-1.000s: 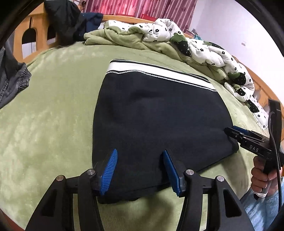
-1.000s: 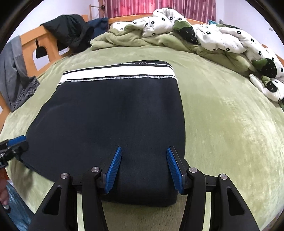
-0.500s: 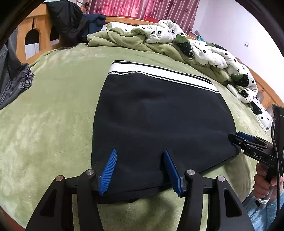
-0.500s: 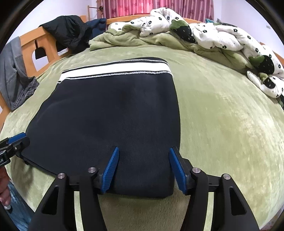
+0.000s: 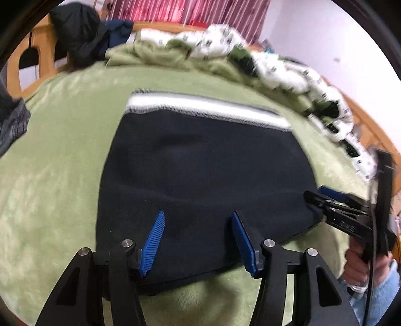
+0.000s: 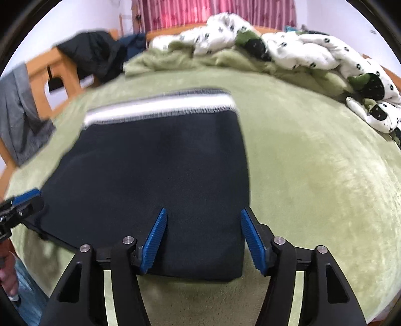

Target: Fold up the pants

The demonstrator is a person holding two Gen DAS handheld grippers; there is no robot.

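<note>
The left gripper (image 5: 198, 240) hangs over the near edge of the folded pants (image 5: 205, 180), its blue pads (image 5: 153, 245) spread apart with nothing pinched between them; dark cloth shows in the gap, but the pads do not press on it. The pants lie flat on the green blanket (image 5: 50, 175) as a dark, roughly square stack, the white-striped waistband (image 5: 200, 107) at the far side.

The right gripper (image 6: 204, 240) also stands released. Its jaws have just been opening, with the right pad (image 6: 253, 240) out past the pants' right edge and the left pad over the cloth; nothing is grasped. It sits at the near right corner of the pants (image 6: 155, 175).

The left view alone shows the right gripper (image 5: 323, 198) from the side, its tip at the pants' right corner, and the hand (image 5: 361, 265) on its handle above a light blue sleeve (image 5: 376, 301). The right view alone shows the left gripper's tip (image 6: 22, 203) beside the pants' left edge, a wide bare stretch of blanket (image 6: 313, 188) to the right, and the grey garment (image 6: 20, 115) draped over the wooden bed frame (image 6: 62, 72). Both views are blurred, and both show a rumpled white spotted quilt (image 6: 300, 50) and red curtains (image 6: 175, 12) at the far side.
</note>
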